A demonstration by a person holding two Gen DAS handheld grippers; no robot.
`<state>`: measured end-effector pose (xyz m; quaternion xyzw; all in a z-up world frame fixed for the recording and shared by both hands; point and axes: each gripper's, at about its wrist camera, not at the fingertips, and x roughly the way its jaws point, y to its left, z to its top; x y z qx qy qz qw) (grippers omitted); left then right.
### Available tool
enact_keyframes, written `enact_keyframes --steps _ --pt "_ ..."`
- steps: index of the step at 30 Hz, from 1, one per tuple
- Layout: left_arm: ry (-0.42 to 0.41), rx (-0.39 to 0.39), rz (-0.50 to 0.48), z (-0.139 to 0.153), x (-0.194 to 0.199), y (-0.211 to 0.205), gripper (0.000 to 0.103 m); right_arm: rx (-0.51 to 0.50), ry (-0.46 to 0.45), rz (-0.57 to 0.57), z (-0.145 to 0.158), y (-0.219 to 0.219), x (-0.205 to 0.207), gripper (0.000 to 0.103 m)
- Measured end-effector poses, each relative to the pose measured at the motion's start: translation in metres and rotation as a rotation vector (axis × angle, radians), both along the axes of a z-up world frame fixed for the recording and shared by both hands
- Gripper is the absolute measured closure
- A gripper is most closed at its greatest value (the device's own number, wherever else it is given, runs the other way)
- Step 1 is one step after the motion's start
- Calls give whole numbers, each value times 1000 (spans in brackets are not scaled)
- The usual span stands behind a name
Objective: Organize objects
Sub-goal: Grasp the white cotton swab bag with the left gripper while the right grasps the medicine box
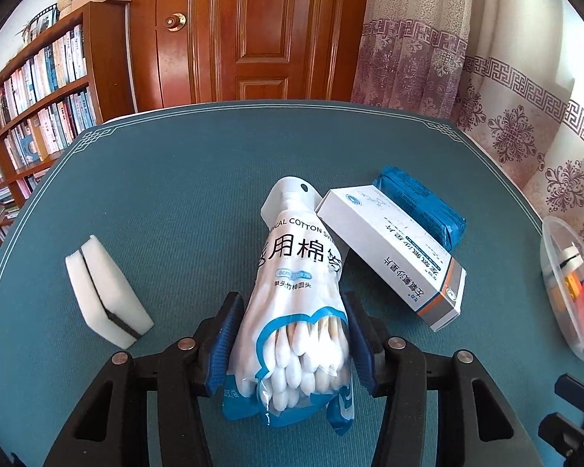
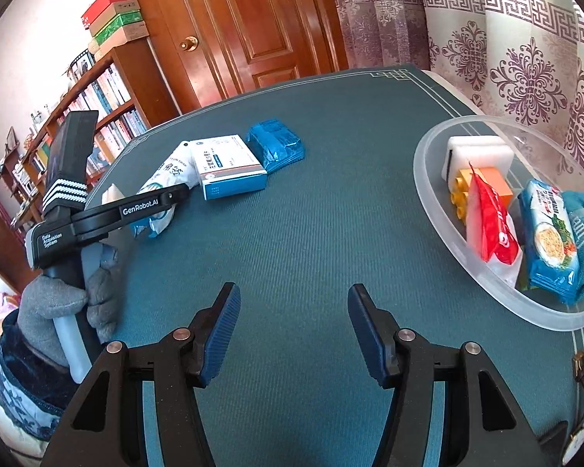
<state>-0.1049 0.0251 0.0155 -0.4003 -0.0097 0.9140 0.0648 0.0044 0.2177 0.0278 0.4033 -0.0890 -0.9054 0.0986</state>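
My left gripper (image 1: 292, 334) is shut on a white and blue bag of cotton swabs (image 1: 298, 272), both blue pads pressing its lower half. The bag's top end lies under a white medicine box (image 1: 393, 257), which leans on a blue wrapped pack (image 1: 424, 202). A white sponge (image 1: 105, 292) with a dark stripe lies to the left. My right gripper (image 2: 292, 330) stands open over bare green tabletop, nothing between its pads. In the right wrist view the swab bag (image 2: 163, 183), the box (image 2: 229, 167) and the blue pack (image 2: 276, 144) sit far off, with the left gripper's finger across the bag.
A clear plastic bowl (image 2: 436, 210) at the right holds a sponge, a toy brick, a red packet, a noodle pack and a teal cloth. The bowl's rim (image 1: 553, 272) shows at the left view's right edge. A gloved hand (image 2: 58, 303) holds the left tool. Bookshelf, door and curtain stand behind.
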Motion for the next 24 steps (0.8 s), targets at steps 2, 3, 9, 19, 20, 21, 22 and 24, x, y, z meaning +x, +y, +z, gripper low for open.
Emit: enact_keyframes --steps 2,3,9,19,20,21,22,24 --pt "-3 2 5 -1 8 -4 49 -7 -5 12 1 -3 -7 44" --pt "-6 2 7 -1 12 -6 49 -12 -6 17 1 -4 -11 44" --pt "-9 5 26 -3 32 -16 49 -65 -4 73 4 -13 -37 44" --pt "21 -35 59 -2 59 -23 49 -37 47 197 11 -49 -87 37" --pt "18 -32 56 -3 61 -23 49 -36 51 202 12 -52 -94 37" --pt "15 -31 54 -4 61 -23 49 -37 57 211 14 -54 -99 37" --pt "12 -29 52 -5 61 -23 49 -34 63 223 15 -58 -104 37" --pt "3 -27 49 -8 60 -23 49 -19 69 247 17 -66 -115 37"
